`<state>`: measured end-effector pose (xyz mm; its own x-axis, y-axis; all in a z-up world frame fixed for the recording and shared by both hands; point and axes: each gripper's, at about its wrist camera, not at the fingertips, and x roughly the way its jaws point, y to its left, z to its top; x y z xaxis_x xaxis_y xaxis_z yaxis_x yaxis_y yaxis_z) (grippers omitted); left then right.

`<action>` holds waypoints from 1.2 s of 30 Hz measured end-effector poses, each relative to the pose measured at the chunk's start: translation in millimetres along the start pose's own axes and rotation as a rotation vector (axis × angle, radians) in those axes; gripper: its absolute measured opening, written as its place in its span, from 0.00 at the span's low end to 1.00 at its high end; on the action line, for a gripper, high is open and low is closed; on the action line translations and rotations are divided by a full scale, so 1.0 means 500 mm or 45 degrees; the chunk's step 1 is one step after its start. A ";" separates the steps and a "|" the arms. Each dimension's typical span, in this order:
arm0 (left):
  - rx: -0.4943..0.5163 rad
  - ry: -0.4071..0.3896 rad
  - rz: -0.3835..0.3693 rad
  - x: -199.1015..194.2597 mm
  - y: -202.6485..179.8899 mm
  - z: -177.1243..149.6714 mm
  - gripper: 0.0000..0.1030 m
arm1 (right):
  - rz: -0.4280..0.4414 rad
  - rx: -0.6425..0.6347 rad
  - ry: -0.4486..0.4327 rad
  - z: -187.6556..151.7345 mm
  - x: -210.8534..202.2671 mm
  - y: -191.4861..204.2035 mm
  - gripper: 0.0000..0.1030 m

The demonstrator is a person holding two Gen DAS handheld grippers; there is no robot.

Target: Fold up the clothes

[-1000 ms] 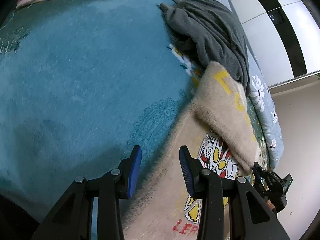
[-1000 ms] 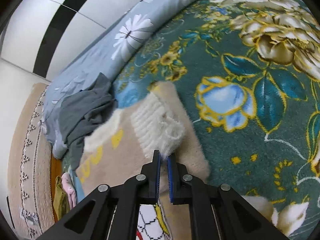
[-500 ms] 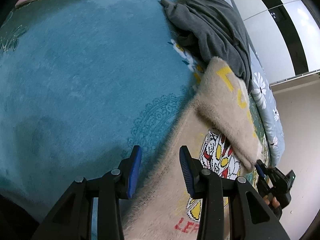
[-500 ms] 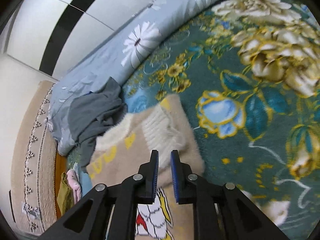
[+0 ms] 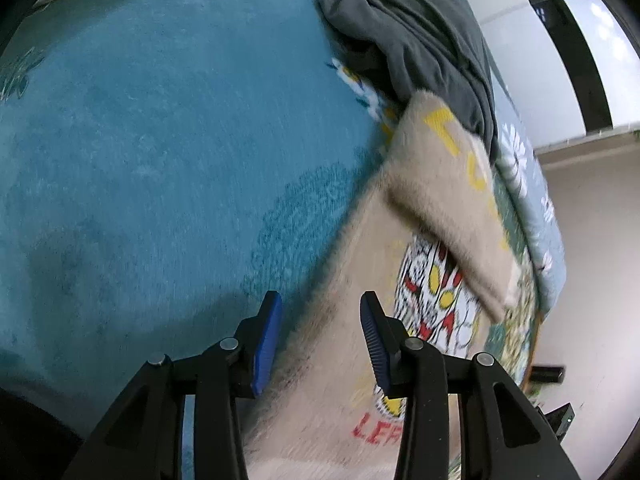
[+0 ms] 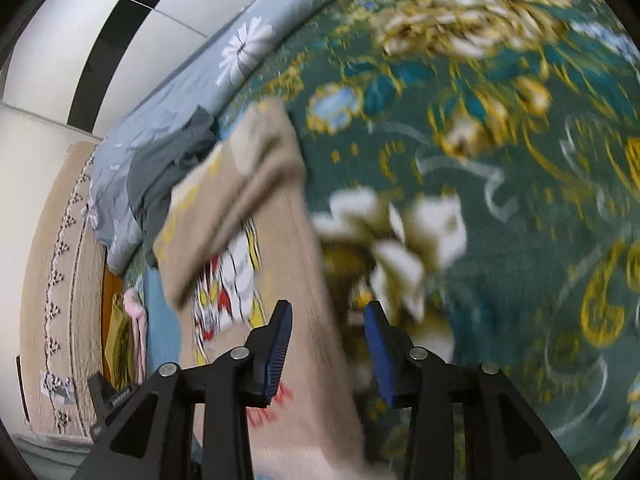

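Beige fuzzy sweater with a cartoon print lies on the bed's teal blanket, one sleeve folded across its chest. Left gripper and right gripper hover over its near edges, fingers spread apart, holding nothing. Beyond, a crumpled grey garment sits near the bed's far edge.

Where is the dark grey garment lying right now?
In the left wrist view the dark grey garment is bunched at the upper right, on the bed's far edge beside the wall, its lower end touching the folded-over top of the beige sweater.
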<state>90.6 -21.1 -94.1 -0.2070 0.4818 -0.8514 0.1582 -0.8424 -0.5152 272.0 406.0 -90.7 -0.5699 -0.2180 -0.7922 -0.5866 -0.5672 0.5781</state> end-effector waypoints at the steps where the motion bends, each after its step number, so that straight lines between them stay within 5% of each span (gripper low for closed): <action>1: 0.023 0.018 0.018 0.003 -0.003 -0.004 0.46 | -0.003 0.006 0.018 -0.014 0.003 -0.006 0.40; 9: 0.194 0.208 0.158 0.045 -0.033 -0.045 0.47 | -0.017 0.004 0.114 -0.060 0.032 -0.014 0.40; 12: 0.203 0.264 0.192 0.056 -0.032 -0.055 0.47 | -0.015 0.008 0.128 -0.063 0.031 -0.008 0.30; 13: 0.203 0.265 0.198 0.055 -0.032 -0.056 0.46 | -0.016 0.001 0.133 -0.064 0.030 -0.004 0.20; 18: 0.191 0.255 0.214 0.043 -0.029 -0.058 0.15 | 0.054 -0.008 0.150 -0.065 0.019 0.018 0.11; 29: 0.311 0.194 -0.022 -0.106 -0.084 -0.022 0.10 | 0.305 -0.050 0.139 -0.021 -0.103 0.118 0.10; 36: 0.409 0.227 -0.117 -0.209 -0.101 -0.012 0.09 | 0.285 -0.103 0.229 -0.047 -0.183 0.147 0.10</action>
<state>110.3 -27.4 20.5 -0.0308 0.5697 -0.8213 -0.1699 -0.8127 -0.5573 294.3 365.4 19.6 -0.5642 -0.4780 -0.6732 -0.4061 -0.5493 0.7303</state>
